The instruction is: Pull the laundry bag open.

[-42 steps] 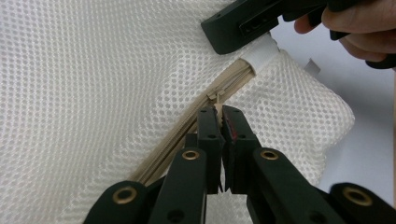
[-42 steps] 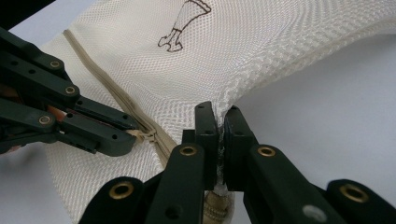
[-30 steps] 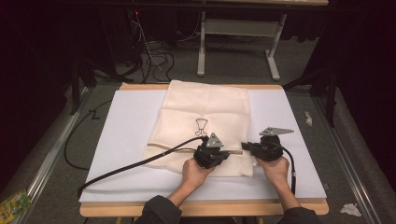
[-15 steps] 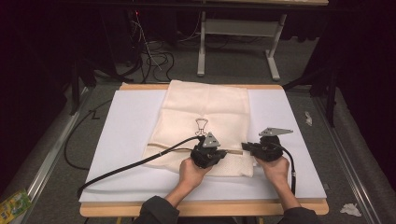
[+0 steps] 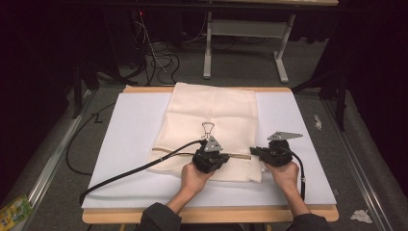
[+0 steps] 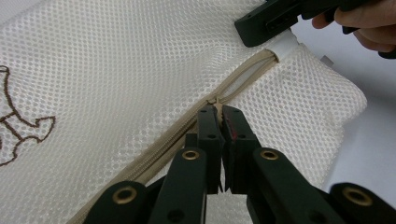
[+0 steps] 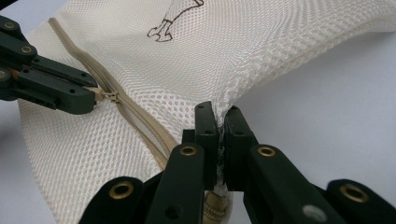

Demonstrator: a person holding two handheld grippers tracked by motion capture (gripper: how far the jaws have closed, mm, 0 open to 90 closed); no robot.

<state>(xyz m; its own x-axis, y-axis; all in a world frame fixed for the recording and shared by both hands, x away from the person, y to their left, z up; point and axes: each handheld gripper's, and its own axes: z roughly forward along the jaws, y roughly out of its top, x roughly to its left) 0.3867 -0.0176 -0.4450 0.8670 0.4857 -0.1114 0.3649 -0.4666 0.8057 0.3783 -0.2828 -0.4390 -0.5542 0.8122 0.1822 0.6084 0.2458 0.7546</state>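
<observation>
Hardly anything has shifted since the earlier frames: both hands sit in the same places near the front of the worktop [image 5: 120,144], the left hand having edged only slightly. Left tool [image 6: 221,114] is clenched on the zipper pull [image 6: 214,101] of the cream mesh bag [image 5: 211,120]; its jaws stand pressed together with the pull pinched between their tips. Right tool [image 7: 219,116] is clenched on the bag's edge, a fold of mesh squeezed between its jaws just beside the end of the beige zipper [image 7: 135,114]. The bag lies flat on the white sheet in the middle of the worktop, its far end reaching the rear edge and the zipper running across its near end between the two tools. A brown line drawing [image 5: 208,129] marks the mesh behind the left tool. Each tool trails a black cable [image 5: 139,168] toward the front edge.
</observation>
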